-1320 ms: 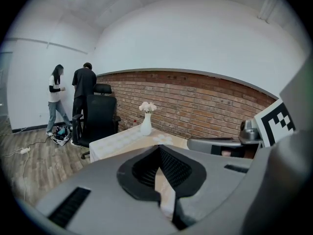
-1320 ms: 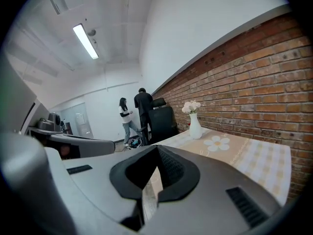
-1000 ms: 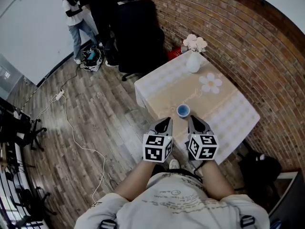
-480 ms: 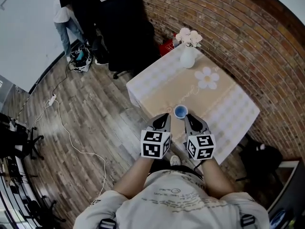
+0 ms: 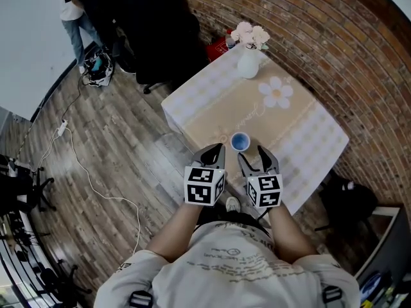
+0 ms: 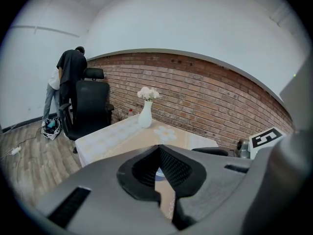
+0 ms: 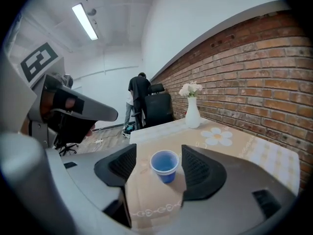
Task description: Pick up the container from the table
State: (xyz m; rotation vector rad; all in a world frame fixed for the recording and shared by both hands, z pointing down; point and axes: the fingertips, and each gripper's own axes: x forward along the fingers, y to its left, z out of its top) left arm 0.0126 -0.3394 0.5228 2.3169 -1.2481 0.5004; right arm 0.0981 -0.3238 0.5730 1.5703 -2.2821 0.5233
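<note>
A small blue cup (image 5: 239, 141) stands on the beige runner of a square table (image 5: 205, 101), near its front edge. My right gripper (image 5: 255, 158) is just short of the cup, open, and its jaws have just been opening. In the right gripper view the blue cup (image 7: 165, 164) shows between the two spread pads (image 7: 198, 168), which do not touch it. My left gripper (image 5: 215, 151) hovers at the table's edge, left of the cup, shut with nothing in it. In the left gripper view its closed jaws hide most of the blue cup (image 6: 159, 173).
A white vase of pink flowers (image 5: 248, 63) and a flower-shaped mat (image 5: 276, 92) sit at the table's far side. A brick wall (image 5: 334, 56) runs behind. A black office chair (image 5: 160, 37) and a standing person (image 5: 74, 18) are at the far left. A black bag (image 5: 347, 201) lies right of the table.
Both grippers have come down and forward toward the cup. The right gripper's jaws, shut before, now stand apart.
</note>
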